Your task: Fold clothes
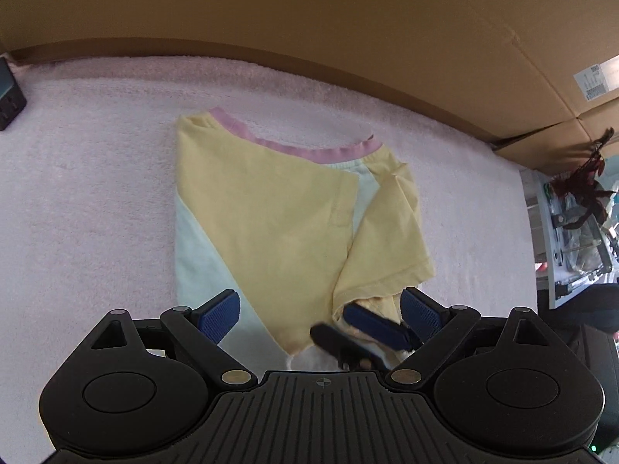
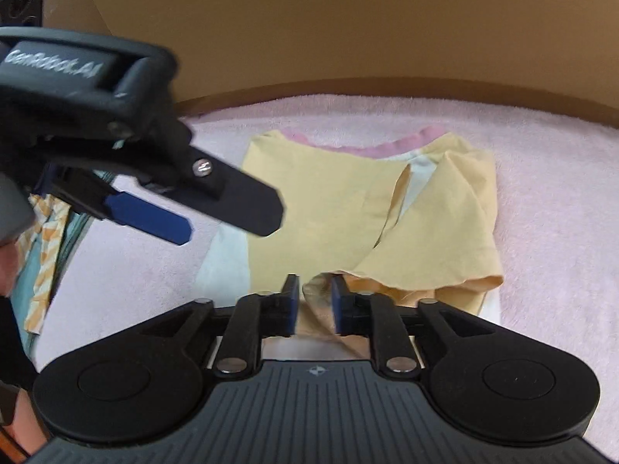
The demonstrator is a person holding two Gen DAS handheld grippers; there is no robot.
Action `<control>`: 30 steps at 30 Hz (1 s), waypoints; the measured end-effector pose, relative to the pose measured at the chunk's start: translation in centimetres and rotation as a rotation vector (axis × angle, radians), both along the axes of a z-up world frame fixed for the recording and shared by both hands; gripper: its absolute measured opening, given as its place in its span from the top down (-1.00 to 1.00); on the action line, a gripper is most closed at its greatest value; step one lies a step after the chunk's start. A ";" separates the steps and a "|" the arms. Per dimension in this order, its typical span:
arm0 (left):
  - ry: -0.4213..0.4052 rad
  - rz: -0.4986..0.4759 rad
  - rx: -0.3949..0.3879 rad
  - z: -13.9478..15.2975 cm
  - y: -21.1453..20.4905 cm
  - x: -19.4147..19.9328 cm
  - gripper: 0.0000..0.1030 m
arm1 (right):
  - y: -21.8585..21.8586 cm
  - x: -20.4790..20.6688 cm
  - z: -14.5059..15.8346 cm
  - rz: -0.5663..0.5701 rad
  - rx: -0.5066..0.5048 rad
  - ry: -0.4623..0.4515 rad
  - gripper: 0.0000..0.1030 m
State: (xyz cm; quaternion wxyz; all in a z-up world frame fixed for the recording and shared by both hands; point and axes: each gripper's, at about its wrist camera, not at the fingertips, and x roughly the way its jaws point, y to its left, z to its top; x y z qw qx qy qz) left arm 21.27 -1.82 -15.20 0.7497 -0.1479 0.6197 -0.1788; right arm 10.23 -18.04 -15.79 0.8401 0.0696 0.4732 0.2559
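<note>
The T-shirt (image 1: pixel 271 224), yellow and pale mint with a pink collar at its far edge, lay on the pink towel (image 1: pixel 96 193), both sleeves already turned in over the body. Judged step: sleeves done, bottom hem being taken up for the crosswise fold toward the collar.

The right gripper (image 2: pixel 315 305) had its jaws narrowed around a bunch of hem fabric at the shirt's near edge; the blue pads (image 2: pixel 291 301) stood just beside the cloth, and firm contact could not be confirmed. The left gripper (image 1: pixel 321 309) stood wide open above the near hem, holding nothing.

Next move, as judged: the left should pinch the near-left hem so both corners lift together and travel far, level, or the fold will skew.

Left wrist view alone showed the right gripper's fingers lying in the hem, a dark device (image 1: pixel 9 96) at far left, and shelf clutter (image 1: pixel 572 212) at right. Right wrist view alone showed the left gripper from outside, hovering off the towel, and striped garments (image 2: pixel 46 239) at left. Cardboard boxes (image 1: pixel 309 7) backed the scene.
</note>
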 end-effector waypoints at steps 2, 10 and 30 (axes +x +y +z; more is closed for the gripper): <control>0.014 -0.025 -0.033 -0.4 -0.7 0.5 -0.88 | -0.8 -1.4 0.9 0.000 0.013 0.001 0.36; 0.015 -0.107 -0.125 -0.7 -4.4 1.8 -0.88 | -9.2 -2.7 2.4 -0.340 -0.003 -0.018 0.55; -0.001 -0.059 -0.212 -0.2 -3.6 2.3 -0.90 | -8.0 -1.6 -1.1 -0.414 0.393 0.171 0.67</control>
